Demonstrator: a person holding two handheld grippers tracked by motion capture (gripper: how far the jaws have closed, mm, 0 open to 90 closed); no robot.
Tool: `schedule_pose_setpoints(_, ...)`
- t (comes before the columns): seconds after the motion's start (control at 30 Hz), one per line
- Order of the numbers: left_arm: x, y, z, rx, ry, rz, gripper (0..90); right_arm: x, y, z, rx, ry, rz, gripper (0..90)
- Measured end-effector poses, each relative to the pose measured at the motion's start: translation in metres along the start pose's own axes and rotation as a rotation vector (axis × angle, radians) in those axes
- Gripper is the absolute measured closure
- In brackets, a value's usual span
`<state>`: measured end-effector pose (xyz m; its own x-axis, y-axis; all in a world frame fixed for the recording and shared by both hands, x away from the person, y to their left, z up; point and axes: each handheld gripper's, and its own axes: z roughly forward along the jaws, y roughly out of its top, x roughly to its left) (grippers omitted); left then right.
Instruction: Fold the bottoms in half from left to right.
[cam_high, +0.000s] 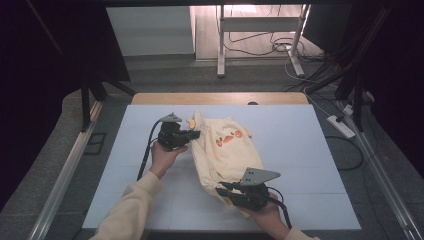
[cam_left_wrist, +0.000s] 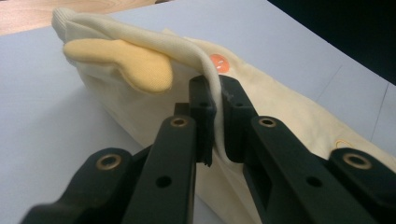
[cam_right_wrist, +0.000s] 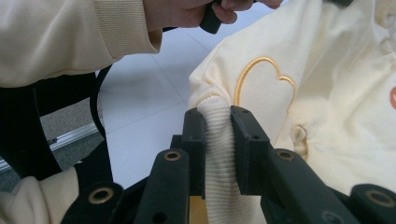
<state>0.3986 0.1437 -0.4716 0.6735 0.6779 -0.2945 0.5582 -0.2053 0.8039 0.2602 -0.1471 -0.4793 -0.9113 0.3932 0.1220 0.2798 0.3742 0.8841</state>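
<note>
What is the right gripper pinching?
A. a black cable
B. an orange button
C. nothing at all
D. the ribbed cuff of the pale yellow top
D: in the right gripper view the right gripper has its two black jaws pressed on the ribbed cuff of the pale yellow top, with the ribbed knit bunched between them.

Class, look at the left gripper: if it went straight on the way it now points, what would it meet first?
The left gripper is already shut on a fold of the cream garment, so it would press straight into that cloth. Beyond lies the white table, though depth is hard to judge.
</note>
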Motion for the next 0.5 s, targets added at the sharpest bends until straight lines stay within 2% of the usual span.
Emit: schedule_pose_setpoints(0.5, -0.003, 0.0018, 0.0068, 0.008, -0.005, 0.012, 84.2, -0.0024, -0.0027, -0.0049, 0.008, -0.009, 0.005, 76.5)
